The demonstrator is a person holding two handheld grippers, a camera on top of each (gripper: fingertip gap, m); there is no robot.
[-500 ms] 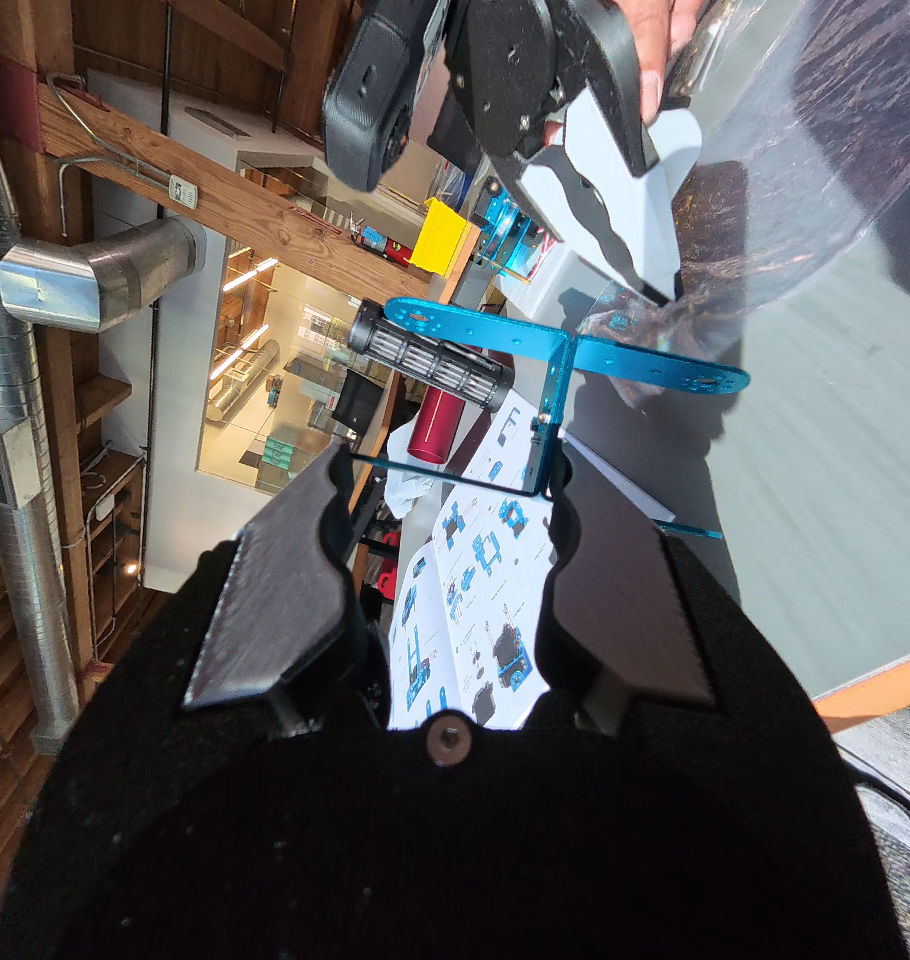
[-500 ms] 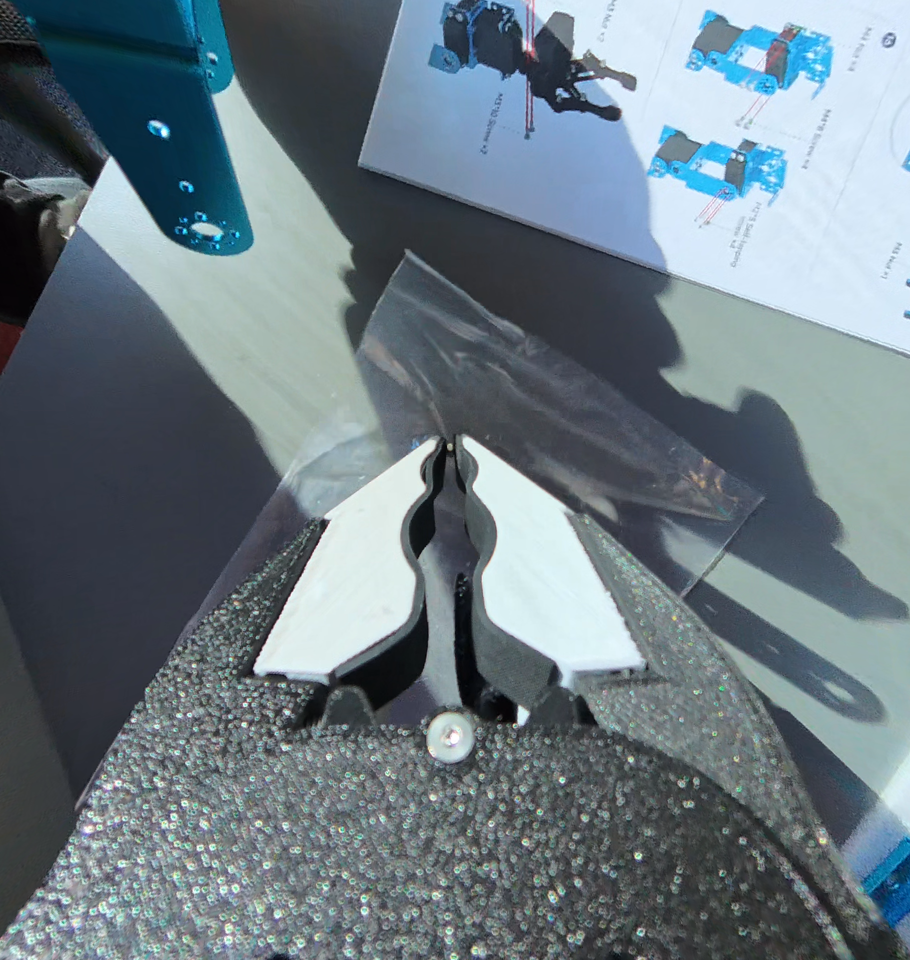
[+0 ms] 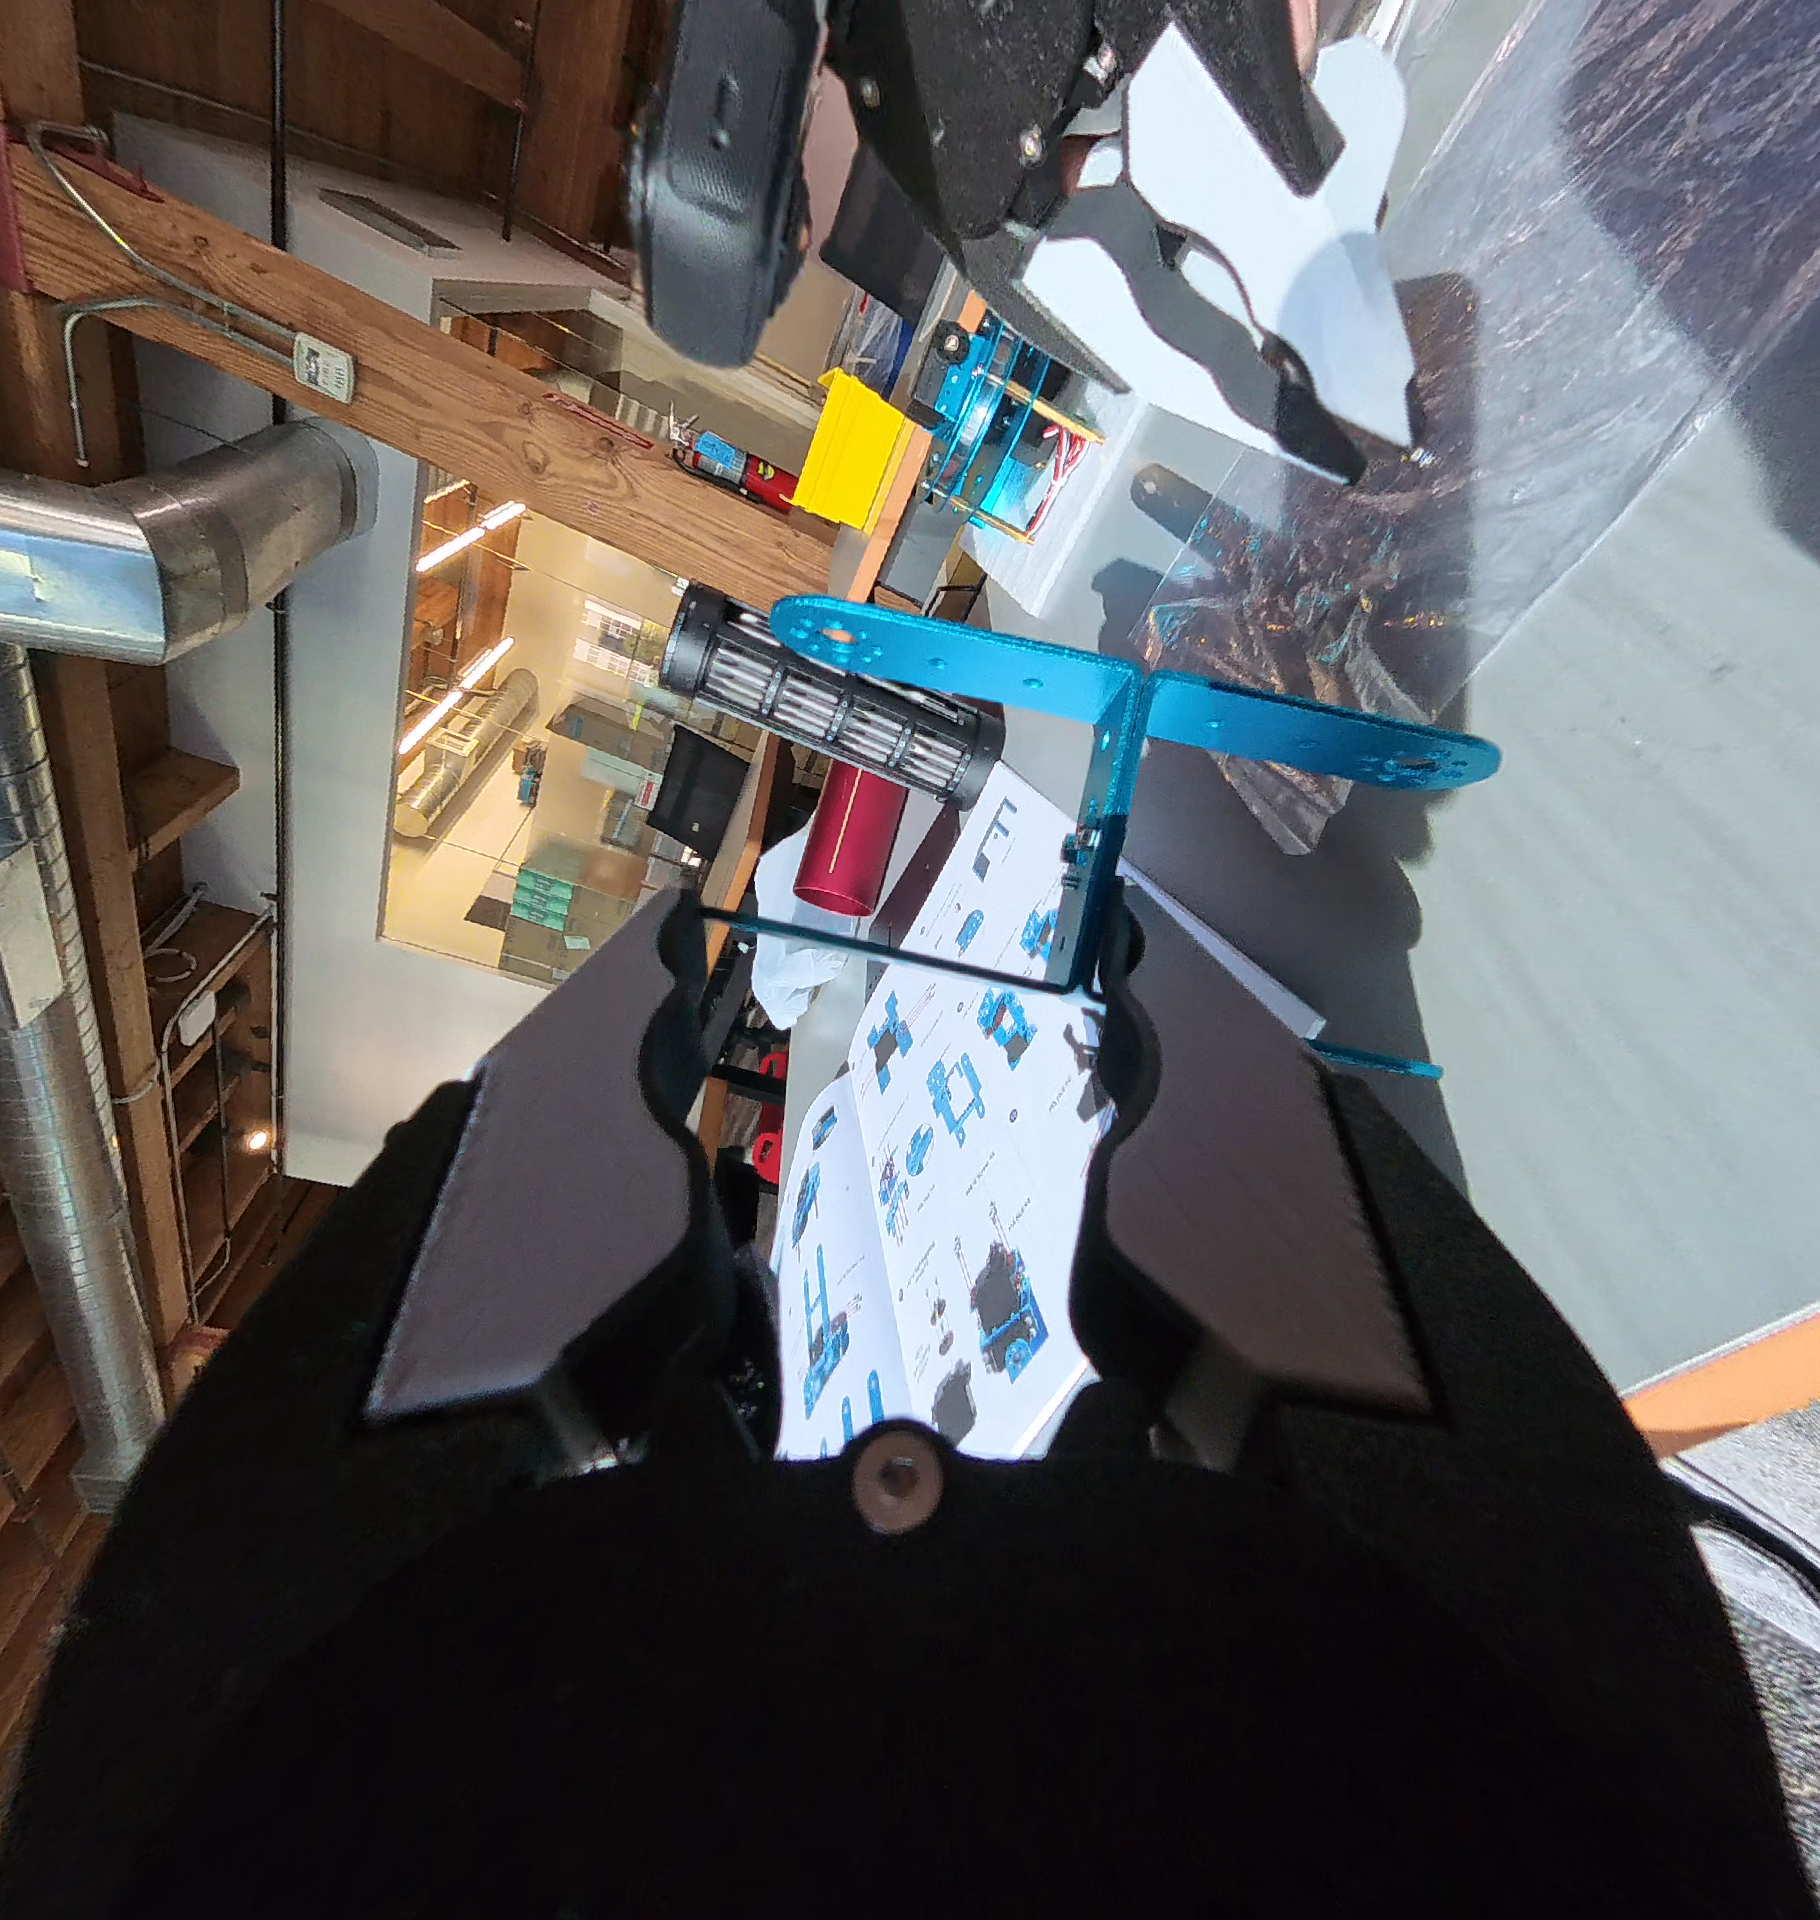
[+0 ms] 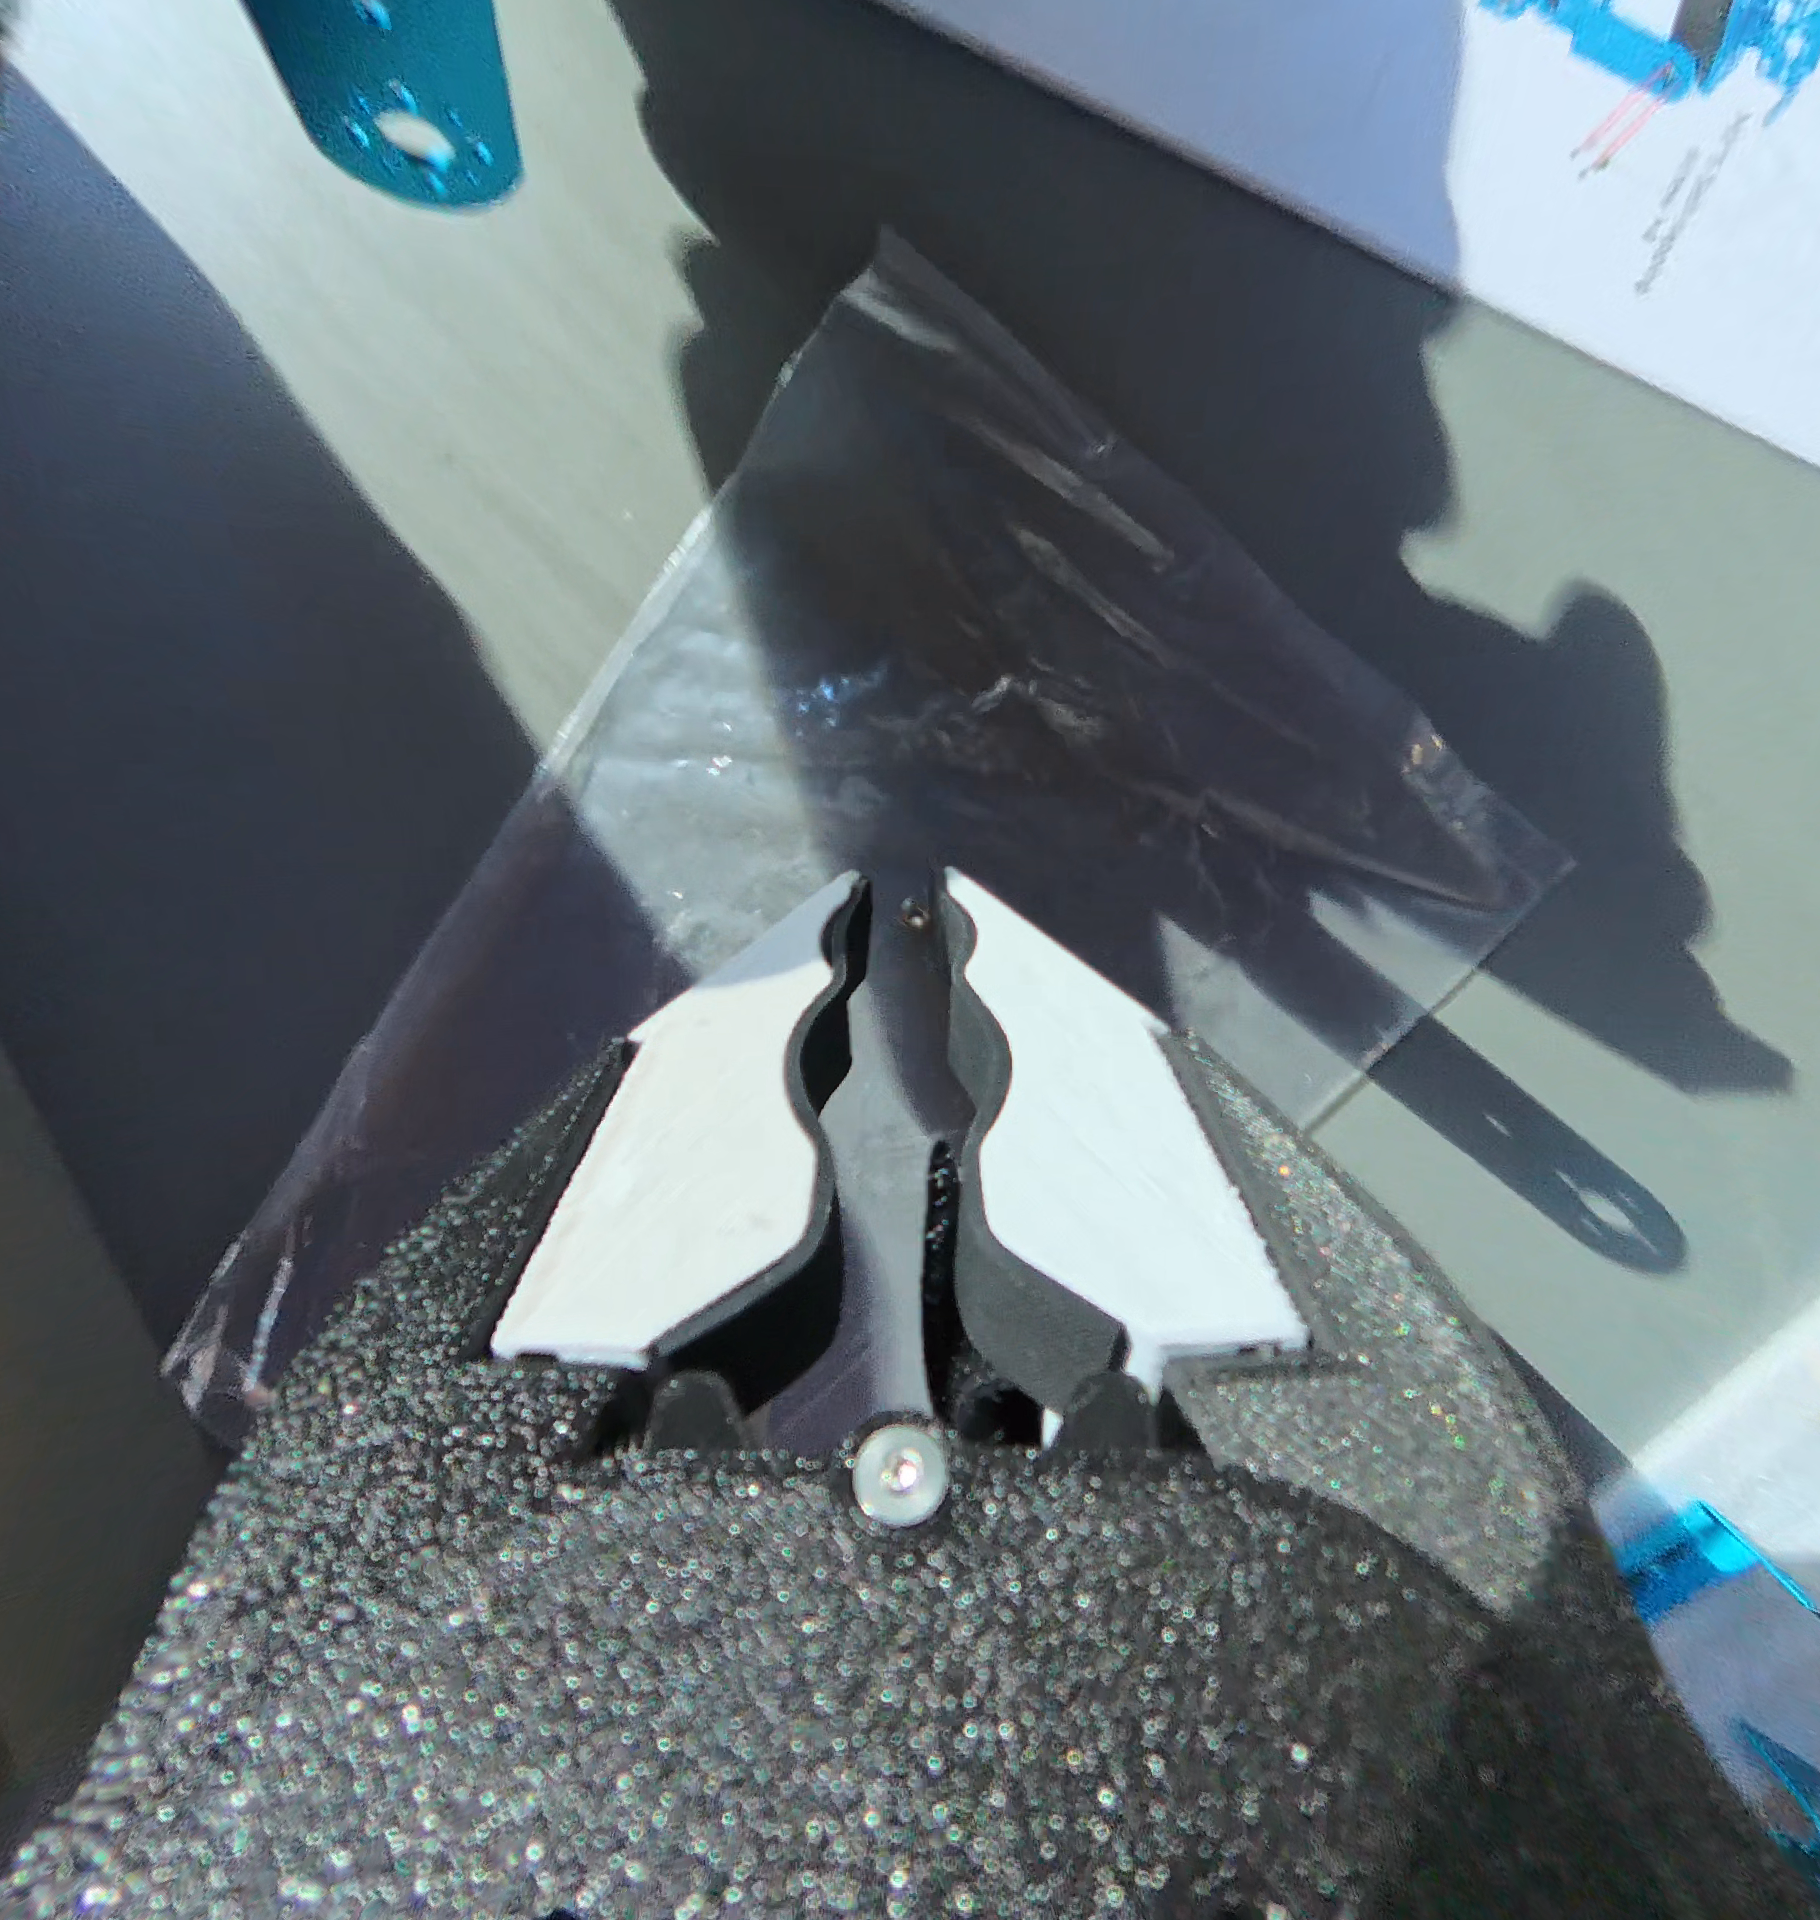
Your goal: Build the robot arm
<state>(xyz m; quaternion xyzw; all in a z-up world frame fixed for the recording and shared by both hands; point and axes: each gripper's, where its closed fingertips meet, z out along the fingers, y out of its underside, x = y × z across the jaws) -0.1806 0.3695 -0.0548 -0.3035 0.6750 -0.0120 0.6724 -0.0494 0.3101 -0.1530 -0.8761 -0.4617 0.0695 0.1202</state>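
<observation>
Left wrist view: left tongs (image 3: 890, 951) rolled sideways, clamped across blue metal bracket (image 3: 1103, 790) held above surface (image 3: 1664, 1039). Right tongs (image 4: 906, 894) slightly apart, tips over clear plastic bag (image 4: 989, 644); tiny screw (image 4: 914, 914) between tips.

Left wrist view: rolled sideways, looks along the surface (image 3: 1664, 1039) toward the far room. Right wrist view: close above the surface, pitched down. Shared: blue bracket (image 3: 1093, 686) (image 4: 407, 135), clear plastic bag (image 3: 1508, 499) (image 4: 989, 644), instruction sheet (image 3: 947, 1143) (image 4: 1664, 187).
</observation>
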